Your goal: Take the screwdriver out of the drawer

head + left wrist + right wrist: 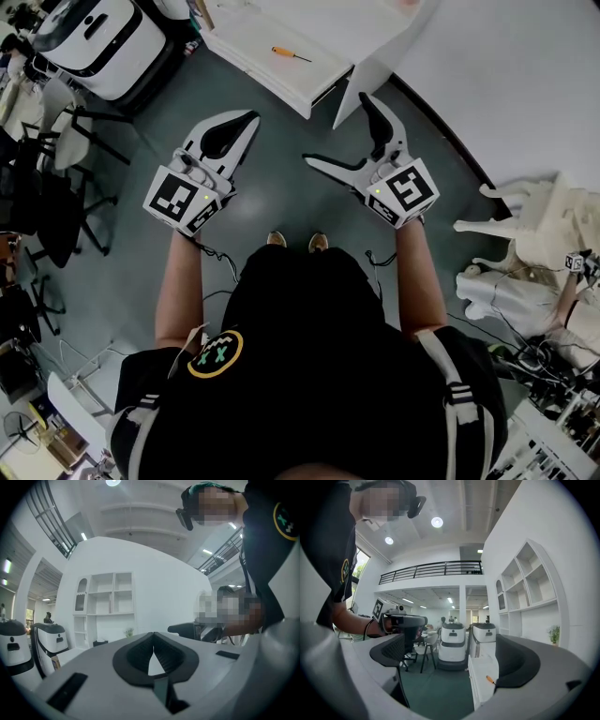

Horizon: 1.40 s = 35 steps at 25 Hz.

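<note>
Overhead, from the head view, the screwdriver [291, 54], orange-handled, is seen lying flat in the open white drawer [253, 58], well apart from both grippers. The left gripper [251, 120] is held over the dark grey-green floor [281, 202] with its fingers brought together. The right gripper [336, 128] is held beside it with its fingers spread wide and nothing between them. A curved white wall [506, 84] bounds the floor at the right, and dark chairs [56, 178] are ranged at the left.

Through the left gripper view, the fingers [138, 651] are shown meeting at their tips, with nothing held. A white shelf unit [105, 604] is set into the white wall behind them.

Through the right gripper view, the fingers [389, 651] are shown far apart and nothing is gripped. Between them the teal floor [440, 691] is visible, and the drawer is seen pulled out with the screwdriver resting in it near the farther finger's edge. Two white machines [452, 641] stand beyond, under a railed balcony [431, 569] and round ceiling lights [437, 522].
</note>
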Motion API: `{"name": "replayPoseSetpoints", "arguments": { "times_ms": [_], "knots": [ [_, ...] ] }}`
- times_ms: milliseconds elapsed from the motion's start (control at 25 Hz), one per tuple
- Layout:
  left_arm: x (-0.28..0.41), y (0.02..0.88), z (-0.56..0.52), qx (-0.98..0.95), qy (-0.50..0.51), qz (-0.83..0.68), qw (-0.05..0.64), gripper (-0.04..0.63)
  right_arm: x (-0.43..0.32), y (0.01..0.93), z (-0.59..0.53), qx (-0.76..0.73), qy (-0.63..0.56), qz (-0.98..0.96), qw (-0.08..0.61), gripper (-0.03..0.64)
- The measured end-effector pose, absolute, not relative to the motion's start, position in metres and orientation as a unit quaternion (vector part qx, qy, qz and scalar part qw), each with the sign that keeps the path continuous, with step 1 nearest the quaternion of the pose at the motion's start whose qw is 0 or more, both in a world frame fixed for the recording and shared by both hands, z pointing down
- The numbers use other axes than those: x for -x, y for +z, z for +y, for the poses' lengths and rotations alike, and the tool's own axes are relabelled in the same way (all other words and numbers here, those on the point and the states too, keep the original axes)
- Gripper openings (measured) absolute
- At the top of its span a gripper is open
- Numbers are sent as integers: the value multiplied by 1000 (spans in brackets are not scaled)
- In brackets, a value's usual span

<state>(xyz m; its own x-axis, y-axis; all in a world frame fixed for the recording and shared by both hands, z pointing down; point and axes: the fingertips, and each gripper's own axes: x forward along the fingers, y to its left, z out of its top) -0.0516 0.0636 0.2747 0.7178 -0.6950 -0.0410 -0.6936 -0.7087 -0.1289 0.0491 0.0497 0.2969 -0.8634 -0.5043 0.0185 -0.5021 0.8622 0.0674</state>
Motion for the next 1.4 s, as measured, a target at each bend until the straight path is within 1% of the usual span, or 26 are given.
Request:
{"name": "replayPoseSetpoints", "arguments": {
  "times_ms": [560,800,1160,1400],
  "knots": [
    [-7,274,60,917,-11,391,72,20,-104,295,39,-245,-48,-968,20,583],
    [-15,278,52,917,-20,391,71,20,-116,300,26,-247,-41,-968,13,583],
    [0,295,-6,921,-35,378,88,20,-92,318,-31,-250,-37,-967,25,583],
    [18,298,-64,924,-27,372,83,19,-72,329,-85,-245,-31,-968,40,583]
  ]
}}
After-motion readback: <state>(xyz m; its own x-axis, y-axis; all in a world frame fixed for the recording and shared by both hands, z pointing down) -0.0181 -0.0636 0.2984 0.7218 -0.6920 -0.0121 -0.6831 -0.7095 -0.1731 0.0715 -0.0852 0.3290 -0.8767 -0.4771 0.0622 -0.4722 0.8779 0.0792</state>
